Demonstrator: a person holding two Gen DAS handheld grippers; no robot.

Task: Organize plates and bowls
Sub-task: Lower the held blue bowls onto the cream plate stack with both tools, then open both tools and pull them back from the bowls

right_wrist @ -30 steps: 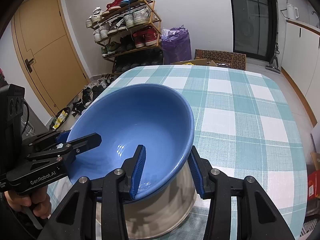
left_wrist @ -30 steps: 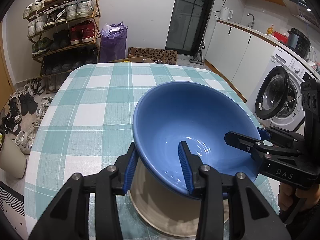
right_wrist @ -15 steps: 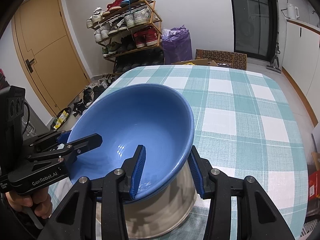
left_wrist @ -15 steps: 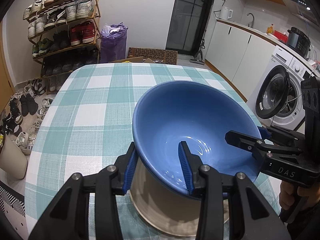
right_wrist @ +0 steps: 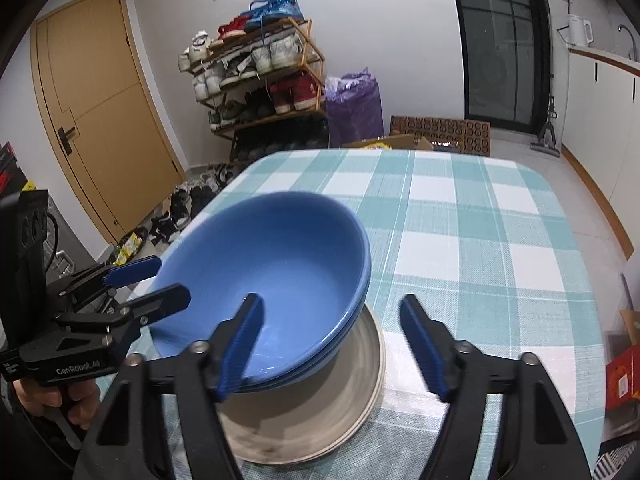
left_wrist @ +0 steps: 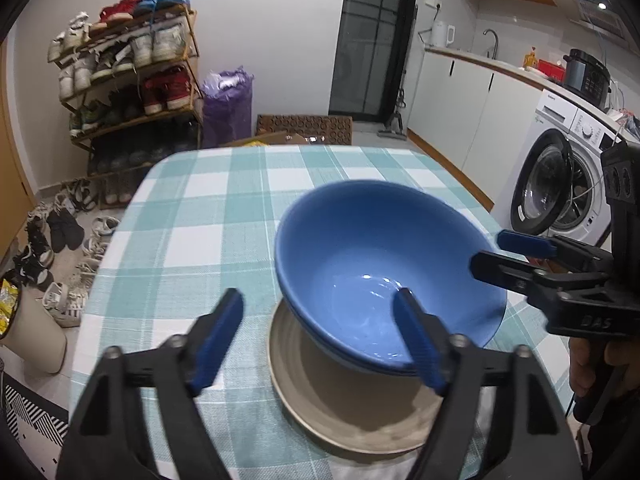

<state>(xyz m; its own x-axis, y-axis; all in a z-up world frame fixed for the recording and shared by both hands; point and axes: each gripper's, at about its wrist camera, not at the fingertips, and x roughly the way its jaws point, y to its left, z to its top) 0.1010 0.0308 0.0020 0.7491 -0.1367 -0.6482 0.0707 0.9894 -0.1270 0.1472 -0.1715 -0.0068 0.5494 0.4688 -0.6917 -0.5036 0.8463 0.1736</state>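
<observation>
Bowls and plates form a single stack near the front edge of the bench (left_wrist: 200, 216), which carries a teal-and-white checked cloth. Stacking order runs widest at the bottom: the beige plates (left_wrist: 344, 412) lie flat on the cloth and give a broad, stable base. At least two rims show at the plate edge in the right wrist view. The blue bowl stack (left_wrist: 380, 264) sits on the plates, nested, with more than one rim line visible at its lower side. It appears to lean toward the far side; nesting keeps the footprint small.

The left claw (left_wrist: 320, 312) has just been opening. Its jaws stand wide, one pad outside the rim and one over the bowl's interior, with no pad pressing on the rim. It holds nothing.

The right claw (right_wrist: 332, 320) has likewise just been opening. It straddles the opposite rim in the same manner, one pad inside and one outside, clear of the wall. It holds nothing.

Judgement: gripping opposite rims served to lower the bowl level; with both grips released, the placement step appears complete. Withdrawal should lift the inner pads clear of the rim first.
</observation>
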